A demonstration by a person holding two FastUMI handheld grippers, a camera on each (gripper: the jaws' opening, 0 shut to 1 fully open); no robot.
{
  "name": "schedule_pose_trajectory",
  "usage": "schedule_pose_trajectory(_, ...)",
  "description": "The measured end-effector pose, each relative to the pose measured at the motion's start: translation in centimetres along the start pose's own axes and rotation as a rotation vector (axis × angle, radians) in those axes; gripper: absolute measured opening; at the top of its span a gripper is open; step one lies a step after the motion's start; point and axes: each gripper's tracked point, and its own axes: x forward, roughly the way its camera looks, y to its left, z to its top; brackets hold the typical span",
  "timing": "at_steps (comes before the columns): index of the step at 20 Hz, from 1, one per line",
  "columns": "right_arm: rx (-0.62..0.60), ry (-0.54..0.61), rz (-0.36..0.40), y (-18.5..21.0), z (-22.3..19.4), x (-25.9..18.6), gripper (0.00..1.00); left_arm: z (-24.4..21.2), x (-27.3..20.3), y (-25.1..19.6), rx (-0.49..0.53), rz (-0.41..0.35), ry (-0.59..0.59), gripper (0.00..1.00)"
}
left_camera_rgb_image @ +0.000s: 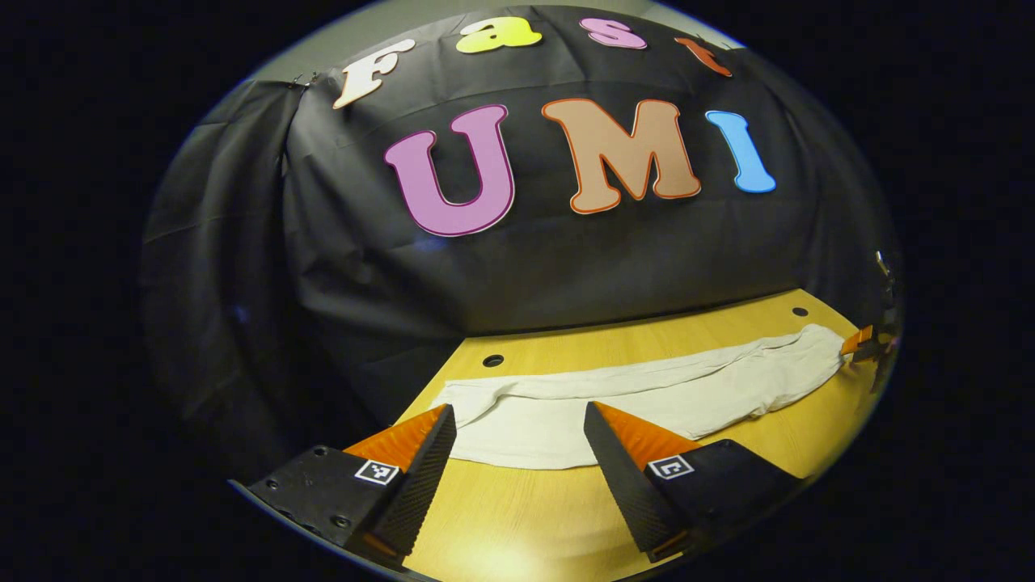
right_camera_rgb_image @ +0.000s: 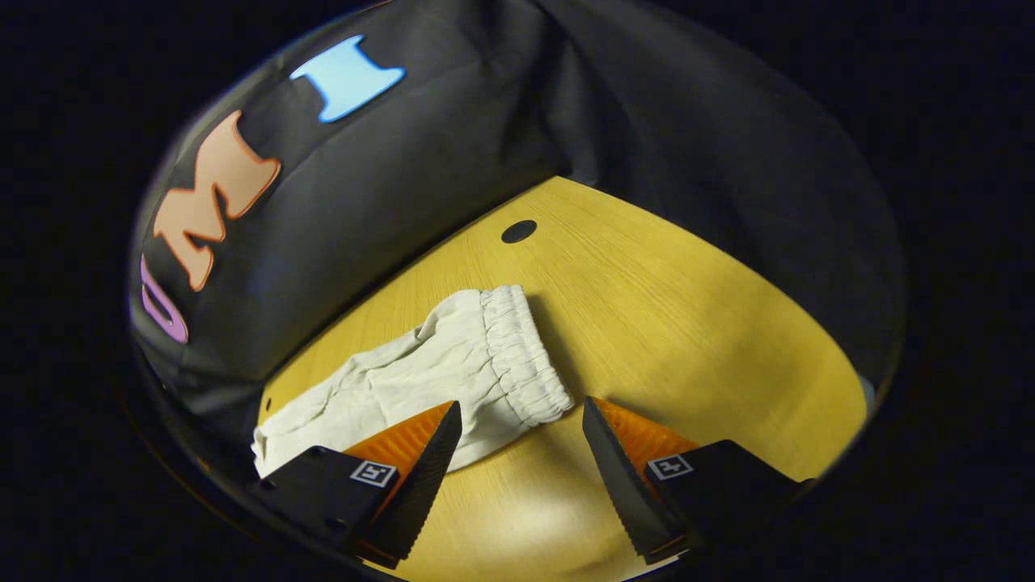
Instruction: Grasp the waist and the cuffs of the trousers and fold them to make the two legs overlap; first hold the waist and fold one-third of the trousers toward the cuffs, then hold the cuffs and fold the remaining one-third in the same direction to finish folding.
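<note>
The place is a recording booth, not a lived-in room: a black cloth wall (left_camera_rgb_image: 517, 259) hangs in folds across the upper frame, closing off a light wooden tabletop (right_camera_rgb_image: 687, 323) with round holes (right_camera_rgb_image: 518, 231) at lower centre.

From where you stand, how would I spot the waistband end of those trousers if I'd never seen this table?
Start at the yellow wooden table before the black cloth wall. Pale trousers lie stretched across it, already folded lengthwise. The waistband is the end nearest the open right gripper, below a dark round hole; its gathered, ribbed elastic sets it apart from the smoother leg cloth.
</note>
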Motion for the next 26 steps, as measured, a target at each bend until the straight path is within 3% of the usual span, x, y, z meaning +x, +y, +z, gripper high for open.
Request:
schedule_pose_trajectory(3,0.074,-0.018,0.016,0.1,0.3,1.2,0.91,0.5,-1.2,-0.2,0.005,0.012,-0.009,0.95)
schedule_pose_trajectory(4,0.092,-0.032,0.019,0.2,0.7,1.6,0.94,0.7,-0.9,-0.4,0.006,0.011,-0.009,0.95)
schedule_pose_trajectory(6,0.094,-0.035,0.002,-0.4,0.3,2.1,0.87,0.9,-0.6,-0.6,0.008,0.01,-0.014,0.95)
schedule_pose_trajectory(7,0.092,-0.037,-0.005,-0.9,0.2,1.9,0.69,1.1,-0.4,-0.8,0.009,0.008,-0.015,0.95)
schedule_pose_trajectory(8,0.096,-0.039,-0.006,-0.7,0.4,1.9,0.58,1.2,-0.3,-0.9,0.013,0.008,-0.016,0.95)
schedule_pose_trajectory(9,0.102,-0.03,-0.001,-0.7,0.3,2.2,0.59,1.3,-0.2,-1.0,0.015,0.006,-0.016,0.95)
schedule_pose_trajectory(15,0.139,-0.037,-0.001,-0.3,1.2,2.4,0.07,1.7,0.5,-1.3,0.004,0.0,-0.022,0.95)
schedule_pose_trajectory(19,0.112,-0.099,0.031,1.3,2.6,0.6,0.17,1.5,1.0,-0.9,-0.013,-0.011,-0.029,0.95)
schedule_pose_trajectory(20,0.108,-0.121,0.049,2.2,3.2,0.1,0.13,1.3,1.2,-0.7,-0.021,-0.015,-0.029,0.95)
schedule_pose_trajectory(26,-0.014,-0.231,0.137,9.9,5.6,-3.8,0.12,-0.1,3.0,0.9,-0.098,-0.075,-0.032,0.95)
